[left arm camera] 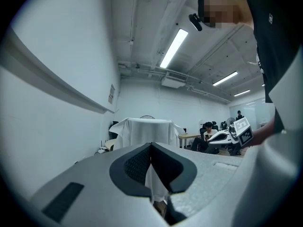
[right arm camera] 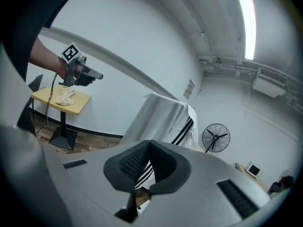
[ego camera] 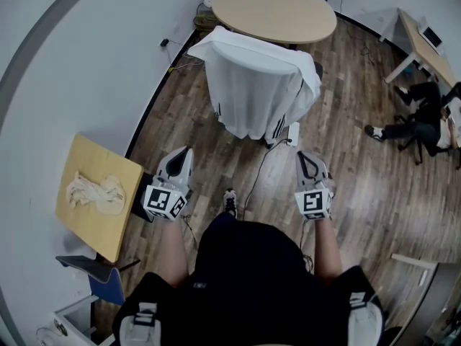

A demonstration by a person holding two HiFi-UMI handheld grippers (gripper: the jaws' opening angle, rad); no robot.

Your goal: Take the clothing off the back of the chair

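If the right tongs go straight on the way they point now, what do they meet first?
Most likely the white, black-striped clothing. It hangs dead ahead of the shut right tongs, with open floor between them. Depth is hard to judge.

I counted two grippers, my left gripper and my right gripper. There was one white garment ahead. I counted three tables: one round table far off, one yellow table near left and one desk far right. There was also one crumpled cloth, one fan and one seated person.
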